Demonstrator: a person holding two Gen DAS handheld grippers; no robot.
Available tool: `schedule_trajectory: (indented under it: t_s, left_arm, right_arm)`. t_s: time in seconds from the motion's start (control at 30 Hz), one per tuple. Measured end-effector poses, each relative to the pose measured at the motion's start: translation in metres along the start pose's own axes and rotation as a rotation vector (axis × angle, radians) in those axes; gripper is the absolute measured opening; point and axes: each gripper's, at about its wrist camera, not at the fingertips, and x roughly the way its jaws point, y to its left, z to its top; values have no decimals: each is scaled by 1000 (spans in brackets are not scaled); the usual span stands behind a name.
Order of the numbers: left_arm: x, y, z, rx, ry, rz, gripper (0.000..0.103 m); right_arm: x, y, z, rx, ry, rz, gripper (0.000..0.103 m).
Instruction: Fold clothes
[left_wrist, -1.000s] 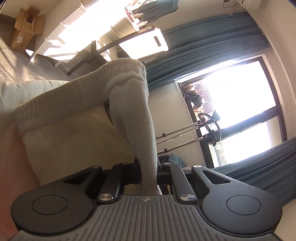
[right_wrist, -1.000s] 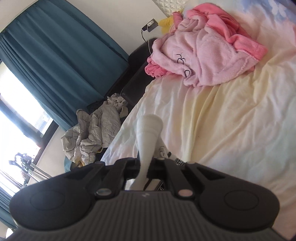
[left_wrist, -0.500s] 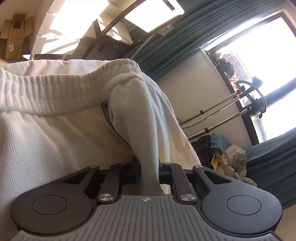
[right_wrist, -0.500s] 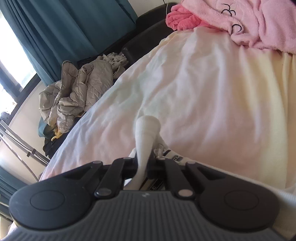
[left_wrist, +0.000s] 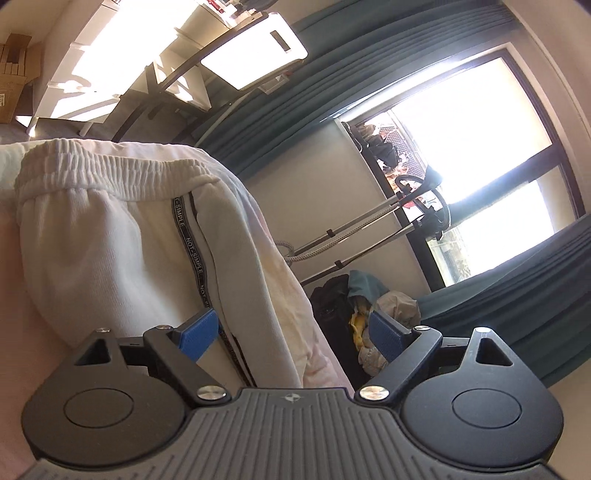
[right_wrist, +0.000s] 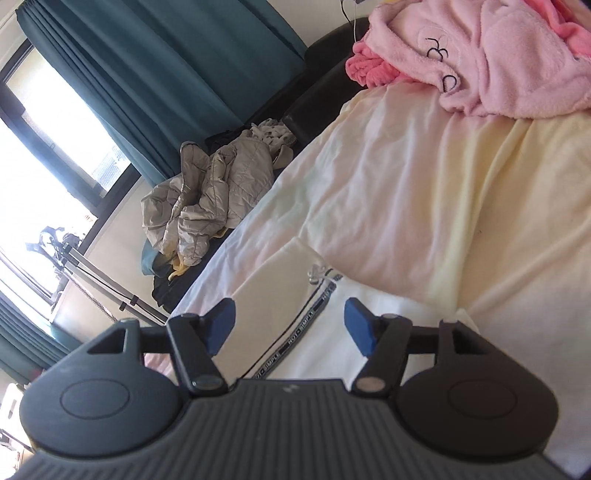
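So the white pants (left_wrist: 122, 236) are lying on the bed (right_wrist: 424, 192) now, waistband at about 10 o'clock in the left view. Both grippers had them pinched a second ago; the left gripper (left_wrist: 295, 330) and right gripper (right_wrist: 290, 325) just popped wide open, nothing held. Looks like that fold got dropped off, pink robe (right_wrist: 491, 59) waiting at 1 o'clock.
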Motion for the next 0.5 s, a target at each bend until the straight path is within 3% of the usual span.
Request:
schedule_trajectory:
  t_s: [0.17, 0.3, 0.4, 0.5]
  left_arm:
    - [-44, 59, -27, -188, 51, 67, 92]
    - [-49, 89, -34, -272, 108, 120, 91]
    - [-32, 101, -31, -281, 141, 117, 91]
    - [-14, 100, -29, -231, 115, 74, 91]
  right_arm:
    - [-38, -32, -28, 115, 63, 10, 66]
    - [-42, -50, -43, 152, 144, -13, 66]
    - [-36, -66, -56, 192, 184, 18, 66]
    - [-22, -73, -59, 237, 185, 58, 66]
